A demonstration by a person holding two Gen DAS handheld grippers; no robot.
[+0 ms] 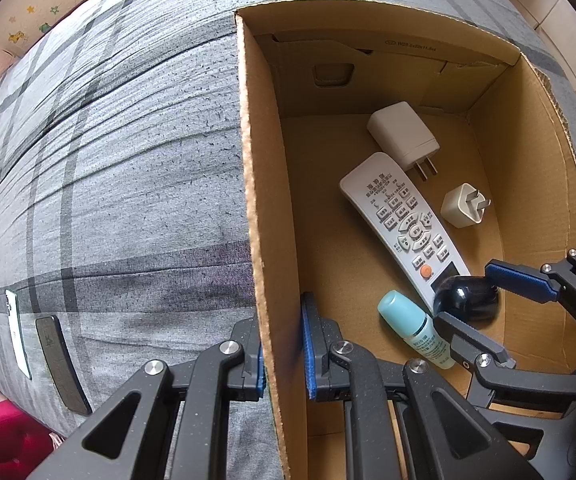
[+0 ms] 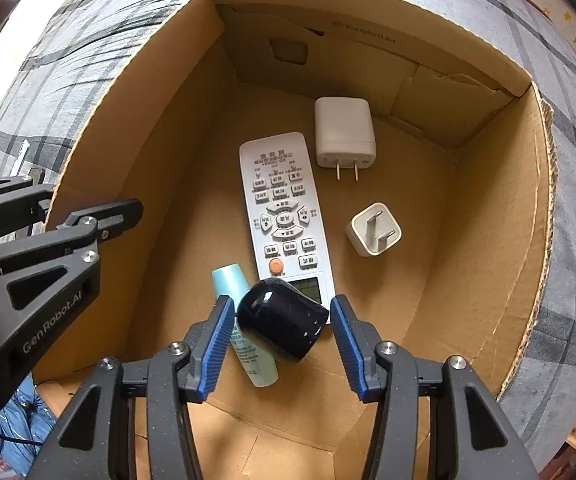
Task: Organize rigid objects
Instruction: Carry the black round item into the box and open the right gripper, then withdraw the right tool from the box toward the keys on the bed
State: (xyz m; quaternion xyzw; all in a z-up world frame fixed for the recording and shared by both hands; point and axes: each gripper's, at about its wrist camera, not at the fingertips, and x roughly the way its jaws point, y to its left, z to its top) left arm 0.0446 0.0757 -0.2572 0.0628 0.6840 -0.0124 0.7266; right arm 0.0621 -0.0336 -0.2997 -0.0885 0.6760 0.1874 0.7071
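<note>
Left gripper (image 1: 284, 354) pinches the box wall (image 1: 264, 240); right gripper (image 2: 282, 344), half-spread, loosely straddles the black object (image 2: 282, 324).

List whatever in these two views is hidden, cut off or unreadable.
- Remote: its display end is covered by the black object in both views.
- Teal bottle: label print too small to read; partly behind the right tongs in the right wrist view.
- Two flat items on the bedspread: too distorted at the left wrist view's edge to identify.
- Box wall print: too small.
</note>
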